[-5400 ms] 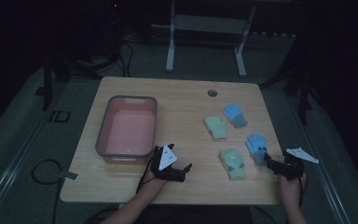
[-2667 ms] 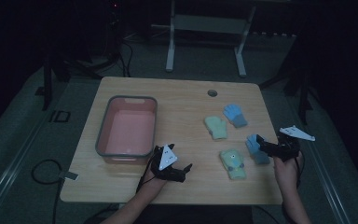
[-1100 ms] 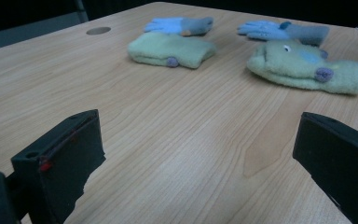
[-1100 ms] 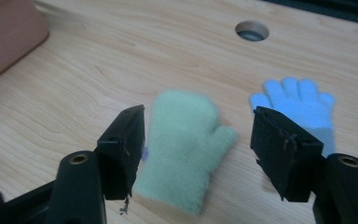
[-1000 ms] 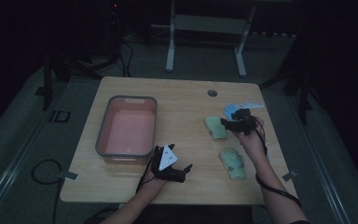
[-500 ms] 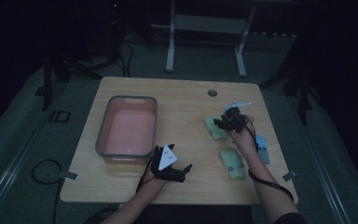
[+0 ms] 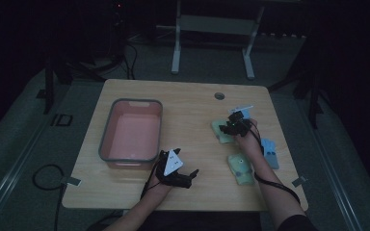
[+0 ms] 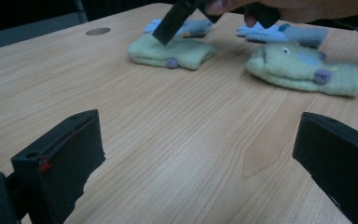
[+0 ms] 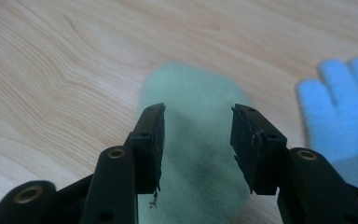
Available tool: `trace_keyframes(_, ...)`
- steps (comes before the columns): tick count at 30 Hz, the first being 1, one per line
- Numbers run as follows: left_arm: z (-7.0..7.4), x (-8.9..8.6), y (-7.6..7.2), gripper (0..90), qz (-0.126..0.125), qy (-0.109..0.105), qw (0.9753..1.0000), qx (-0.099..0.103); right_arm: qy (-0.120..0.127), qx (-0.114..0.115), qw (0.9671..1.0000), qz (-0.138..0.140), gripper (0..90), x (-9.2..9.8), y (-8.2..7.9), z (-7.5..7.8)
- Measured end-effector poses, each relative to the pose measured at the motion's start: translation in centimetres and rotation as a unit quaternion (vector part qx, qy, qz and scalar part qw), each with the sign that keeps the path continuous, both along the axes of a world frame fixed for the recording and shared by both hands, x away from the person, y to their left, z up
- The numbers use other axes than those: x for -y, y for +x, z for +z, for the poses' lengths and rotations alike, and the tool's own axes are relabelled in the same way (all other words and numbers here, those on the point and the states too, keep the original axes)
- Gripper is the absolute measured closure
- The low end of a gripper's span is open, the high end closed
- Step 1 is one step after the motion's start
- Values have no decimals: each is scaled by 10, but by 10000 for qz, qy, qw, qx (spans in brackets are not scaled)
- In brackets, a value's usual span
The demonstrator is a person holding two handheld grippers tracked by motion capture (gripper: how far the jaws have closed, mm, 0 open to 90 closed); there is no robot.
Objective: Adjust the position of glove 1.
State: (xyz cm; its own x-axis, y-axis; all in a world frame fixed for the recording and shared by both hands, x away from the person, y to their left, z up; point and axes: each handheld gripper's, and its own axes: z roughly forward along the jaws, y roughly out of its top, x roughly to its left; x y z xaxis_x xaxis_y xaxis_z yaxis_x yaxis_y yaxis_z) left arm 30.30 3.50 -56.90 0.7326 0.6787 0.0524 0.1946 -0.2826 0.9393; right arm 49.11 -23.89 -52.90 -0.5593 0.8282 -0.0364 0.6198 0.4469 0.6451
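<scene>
A: Where is the green mitten (image 9: 193, 140) compared with the jaws of the right gripper (image 9: 196, 142)?

B: In the right gripper view it lies directly under and between them. The two jaws are spread apart, one over each long side of the mitten, and they do not pinch it. I cannot tell if the tips already touch the fabric.

A: And beside the jaws?

B: Past the right jaw there is a blue glove (image 9: 342, 112) with its fingers pointing away, just beside the green mitten. Past the left jaw there is bare wood of the counter (image 9: 51, 56).

A: How does the mitten look?

B: It is pale green, soft and fleecy, with a rounded far end. It lies flat. In the left gripper view it (image 8: 172, 50) shows a small purple spot on its near edge.

A: What about the left gripper (image 8: 196, 177)?

B: Its jaws are wide open and hold nothing, low over the counter. Ahead of them and to the right lies a second green mitten (image 8: 305, 67) with a blue patch. In the high view this gripper (image 7: 178, 173) is just beside the pink bin (image 7: 107, 144).
</scene>
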Motion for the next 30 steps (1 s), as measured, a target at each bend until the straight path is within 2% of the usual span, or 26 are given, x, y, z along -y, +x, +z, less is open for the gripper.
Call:
trace_keyframes(2, 0, 0, 0, 20, 0, -7, 10000, 0, -96, -11, 10000, 6, 545, 0, 1, -6)
trace_keyframes(5, 0, 0, 0, 19, 2, 4, 10000, 5, -34, -25, 10000, -52, 550, 1, 1, -9)
trace_keyframes(9, 0, 0, 0, 20, 2, 8, 10000, 6, -98, -105, 9999, -13, 585, 0, 2, -10)
trace_keyframes(15, 0, 0, 0, 20, 4, 9, 10000, 2, -147, -72, 9999, 49, 789, -4, 0, -11)
trace_keyframes(17, 0, 0, 0, 20, 10, 5, 10000, -2, -158, -77, 9998, 16, 808, -5, 0, -11)
trace_keyframes(19, 0, 0, 0, 20, 3, 2, 10000, 2, -170, -125, 9998, -66, 845, -6, 0, -8)
trace_keyframes(23, 0, 0, 0, 20, 4, -2, 10000, -13, -234, -108, 9995, -161, 854, -9, -2, -2)
trace_keyframes(30, 0, 1, 0, 20, 8, 7, 10000, 5, 207, -32, 9987, -466, 854, -18, -18, 30)
